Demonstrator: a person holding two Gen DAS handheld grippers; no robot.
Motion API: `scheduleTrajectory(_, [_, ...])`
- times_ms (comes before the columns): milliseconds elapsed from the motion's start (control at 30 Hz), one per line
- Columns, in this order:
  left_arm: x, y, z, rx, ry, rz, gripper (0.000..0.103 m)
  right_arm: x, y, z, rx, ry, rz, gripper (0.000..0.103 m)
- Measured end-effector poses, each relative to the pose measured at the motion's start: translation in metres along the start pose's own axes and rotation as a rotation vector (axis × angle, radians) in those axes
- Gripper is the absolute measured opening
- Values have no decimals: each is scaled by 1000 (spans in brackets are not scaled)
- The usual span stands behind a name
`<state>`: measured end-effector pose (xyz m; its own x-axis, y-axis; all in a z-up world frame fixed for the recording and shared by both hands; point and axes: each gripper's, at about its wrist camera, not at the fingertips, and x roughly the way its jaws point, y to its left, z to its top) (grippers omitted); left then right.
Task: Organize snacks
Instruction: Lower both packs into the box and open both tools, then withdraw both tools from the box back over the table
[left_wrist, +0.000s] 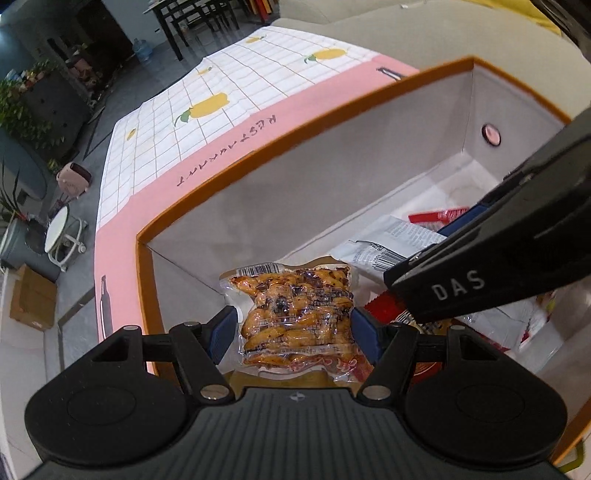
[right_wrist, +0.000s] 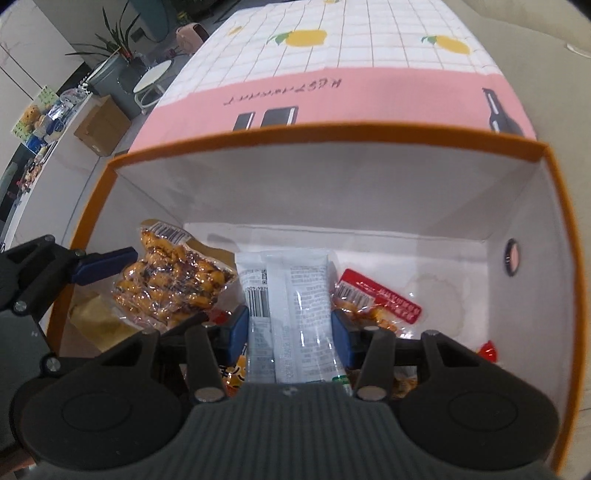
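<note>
Box (right_wrist: 532, 236) stands on the tablecloth (right_wrist: 369, 59). Inside it: peanut packet (right_wrist: 170, 284) at left, wafer packet (right_wrist: 291, 295) centre, 1 labelled packet (right_wrist: 380, 299) right.

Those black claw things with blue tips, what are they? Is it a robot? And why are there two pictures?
It's not a robot. A person holds a grabbing tool in each hand, and each tool has a little camera looking along its two blue-tipped fingers. One picture comes from the left gripper, the other from the right gripper. Both point down into an orange-rimmed box. Beyond it you can see a pink, lemon-print tablecloth. The left tool pinches a clear pack of orange snacks, and the right one pinches a white packet. A red-labelled packet lies on the bottom of the box.
</note>
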<state>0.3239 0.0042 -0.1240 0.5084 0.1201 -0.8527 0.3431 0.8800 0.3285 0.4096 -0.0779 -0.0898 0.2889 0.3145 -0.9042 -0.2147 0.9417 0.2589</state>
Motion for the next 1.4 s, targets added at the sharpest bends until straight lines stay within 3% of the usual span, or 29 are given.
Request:
scheduleTrajectory(400, [3,-2,-5,18,0,10,83,10,9,3,-3,32,-7,49])
scheduleTrajectory(567, [-6,-1,-5,32,-15,21,83,9,12,4,-10,24,-14,57])
scheduleTrajectory(800, [-29,2,-7,-25,-66,26,83,-4,13,1,-23,-5,-33,60])
scheduleTrajectory(900, [-48,6,-13,-98,-110,46,83,-17,15,-3,-34,-41,-44,65])
scheduleTrajectory(1133, [-109,10,-51,-356,-259,138,83,-69,9,-33,-28,-217,-33,65])
scheduleTrajectory(1300, [-146,8,-94,-542,-291,150,84,-111,7,-75,10,-322,8,65])
scheduleTrajectory(1400, [-164,2,-119,-599,-292,136,84,-131,9,-106,36,-364,23,65])
